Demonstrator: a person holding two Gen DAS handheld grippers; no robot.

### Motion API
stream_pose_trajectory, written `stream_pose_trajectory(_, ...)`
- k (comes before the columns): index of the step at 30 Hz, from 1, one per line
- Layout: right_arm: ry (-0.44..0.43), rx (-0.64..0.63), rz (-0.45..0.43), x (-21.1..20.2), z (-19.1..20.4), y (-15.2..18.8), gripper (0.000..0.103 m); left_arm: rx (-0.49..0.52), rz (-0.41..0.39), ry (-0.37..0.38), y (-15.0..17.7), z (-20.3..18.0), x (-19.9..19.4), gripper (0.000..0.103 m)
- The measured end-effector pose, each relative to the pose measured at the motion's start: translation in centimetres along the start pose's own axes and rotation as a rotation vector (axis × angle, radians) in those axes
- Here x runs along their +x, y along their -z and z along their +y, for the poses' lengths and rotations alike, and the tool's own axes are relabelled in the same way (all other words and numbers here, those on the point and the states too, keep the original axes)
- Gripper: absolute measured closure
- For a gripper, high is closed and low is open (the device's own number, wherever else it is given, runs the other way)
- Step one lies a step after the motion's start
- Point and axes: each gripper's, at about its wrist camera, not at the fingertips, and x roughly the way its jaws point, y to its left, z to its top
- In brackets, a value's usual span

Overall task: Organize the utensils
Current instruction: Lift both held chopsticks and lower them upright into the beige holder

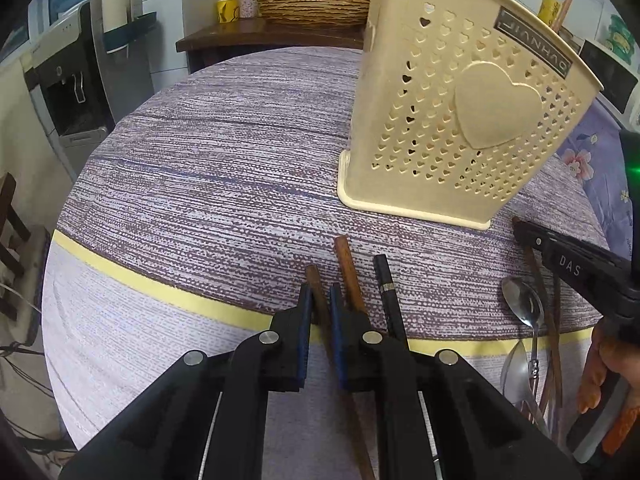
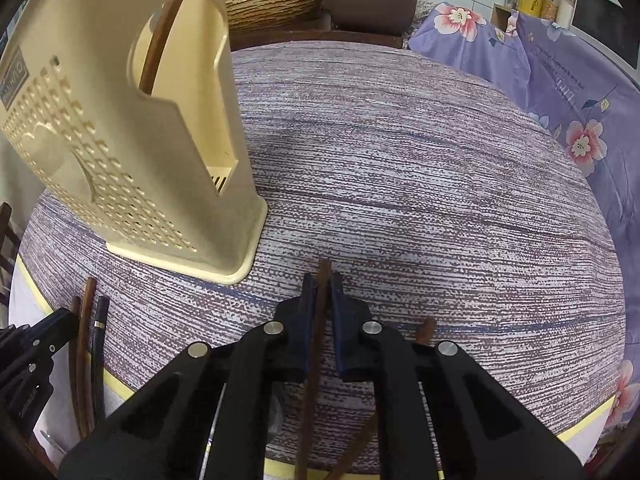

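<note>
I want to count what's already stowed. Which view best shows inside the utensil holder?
The right wrist view: the holder's side cutout faces it, showing one brown chopstick standing inside. The left wrist view shows only the perforated heart-patterned front, its interior hidden.

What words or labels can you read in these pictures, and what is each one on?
"DAS": on the right gripper finger.
"DUHNVIF", about so, upside down: badge on the cream utensil holder.
Badge again in the right wrist view: cropped, unreadable.
Left gripper body print, purple cloth script: too blurred.
</note>
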Motion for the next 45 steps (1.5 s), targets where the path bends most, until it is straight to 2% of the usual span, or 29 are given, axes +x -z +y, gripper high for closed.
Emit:
stream_pose_trajectory(7, -0.036, 0.039, -0.059, -1.4, -1.1, -0.5, 0.095, -0.029, -0.023, 0.025, -0.6, 0.3, -0.3, 0.094)
stream_pose_trajectory(11, -0.062, 0.050, -0.125, -3.8, -1.7, -0.9, 0.095, -0.046, -0.077, 0.050, -1.6, 0.6, -2.1, 0.094)
stream_pose_trajectory(15, -0.073, 0.033, -0.225, -7.5, -2.1, -1.5, 0.095, -0.060, -0.160, 0.069, -3.0, 0.9, -5.1, 0.095)
stream_pose_trajectory(25, -0.089, -0.001, -0.440, -17.4, -3.1, -2.3, 0.095, -0.045, -0.368, 0.049, -6.3, 1.7, -12.4, 0.095)
stream_pose_trajectory(34, -0.088, -0.015, -0.502, -21.6, -3.9, -2.1, 0.095, -0.035, -0.469, 0.040, -6.9, 2.0, -16.0, 0.095)
stream_pose_trajectory(45, -0.089, -0.014, -0.504, -22.7, -4.7, -2.2, 0.095, -0.034, -0.497, 0.035, -7.2, 2.6, -17.0, 0.095)
